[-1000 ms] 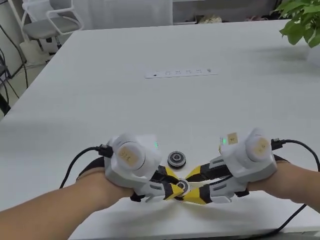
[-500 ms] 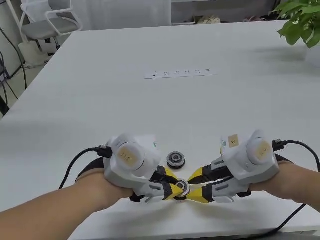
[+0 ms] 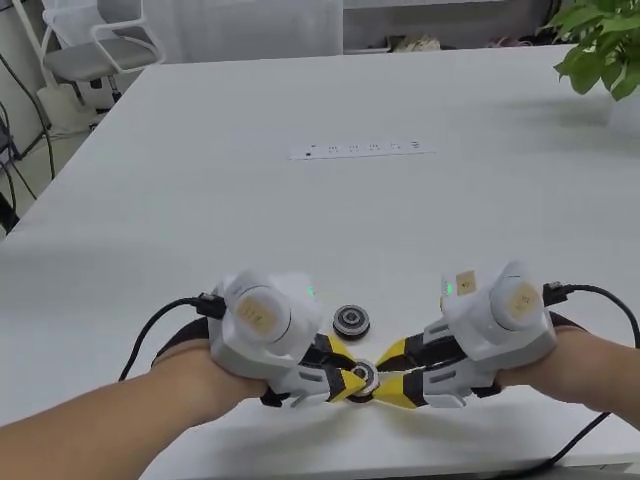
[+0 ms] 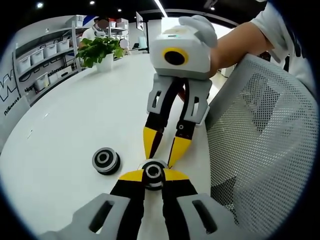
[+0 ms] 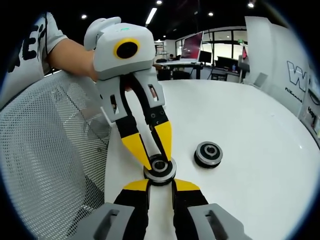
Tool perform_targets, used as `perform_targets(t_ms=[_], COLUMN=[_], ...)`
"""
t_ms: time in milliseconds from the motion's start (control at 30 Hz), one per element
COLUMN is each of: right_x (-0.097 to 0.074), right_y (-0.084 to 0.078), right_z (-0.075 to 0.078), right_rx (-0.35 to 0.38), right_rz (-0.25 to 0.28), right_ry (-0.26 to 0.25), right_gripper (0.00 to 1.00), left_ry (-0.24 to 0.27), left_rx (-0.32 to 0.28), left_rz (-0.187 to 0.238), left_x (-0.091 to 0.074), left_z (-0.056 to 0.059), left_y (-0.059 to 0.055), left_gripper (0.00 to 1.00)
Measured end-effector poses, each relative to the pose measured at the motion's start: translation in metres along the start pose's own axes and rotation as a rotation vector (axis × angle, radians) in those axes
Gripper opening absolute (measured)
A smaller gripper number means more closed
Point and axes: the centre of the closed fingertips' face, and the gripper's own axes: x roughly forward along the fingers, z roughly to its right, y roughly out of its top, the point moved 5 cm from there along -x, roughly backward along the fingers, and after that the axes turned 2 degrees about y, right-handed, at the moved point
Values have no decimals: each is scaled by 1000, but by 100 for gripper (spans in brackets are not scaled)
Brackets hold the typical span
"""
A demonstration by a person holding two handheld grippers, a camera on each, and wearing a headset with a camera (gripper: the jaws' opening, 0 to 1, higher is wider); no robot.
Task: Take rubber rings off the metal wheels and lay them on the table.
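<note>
1. The left gripper [image 3: 343, 372] and the right gripper [image 3: 386, 374] meet tip to tip at the near edge of the white tabletop [image 3: 300, 220], each held in one of the person's hands.
2. Between them sits a metal wheel [image 3: 362, 375], small and round, with a dark outer band and a bright hub.
3. In the left gripper view, the left fingers [image 4: 131, 176] are drawn in narrow, with their yellow tips pressed against either side of the wheel. The right gripper's tips touch the wheel's far edge.
4. In the right gripper view, the right fingers [image 5: 187, 185] are likewise narrow and closed against the wheel's sides, while the left gripper's yellow tips pinch it from the opposite side.
5. Whether each pair of fingers bears on the metal or on the dark band, I cannot tell. Nor can I tell whether the wheel rests on the tabletop or hangs just above it.
6. A second wheel [image 3: 352, 320] lies flat on the tabletop just beyond the fingers, apart from both grippers, with its rubber ring [image 5: 208, 164] on.
7. A white power strip [image 3: 362, 148] lies farther back at mid-tabletop, and a green plant [image 3: 600, 45] stands at the far right corner.
8. A mesh chair back [image 4: 260, 125] stands beside the tabletop's near edge.
</note>
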Motion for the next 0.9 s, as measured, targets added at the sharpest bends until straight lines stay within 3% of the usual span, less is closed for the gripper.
perform_targets(t_ms=[67,167,400,567,900], right_x=[0,0,-1,-3,-2], right_y=[-1,0,-1,-3,-4], right_z=[-2,-2,-2,-1,1], right_rx=[41,8,49,58,78], right_rz=[-3,-7,-2,-7,-11], right_ry=[11,-5,-3,-5,-20], right_gripper=[12,11,10,2,0], left_ry=[3,7,10,12,17], left_rx=[-1,-2,-3,-4,-8], left_rz=[-1,-3,-2,-3,-5], left_x=[0,0,0,0,0], left_z=[0,1,1,1,0], left_y=[0,0,0,0,1], left_gripper=[7,7,7,7,7])
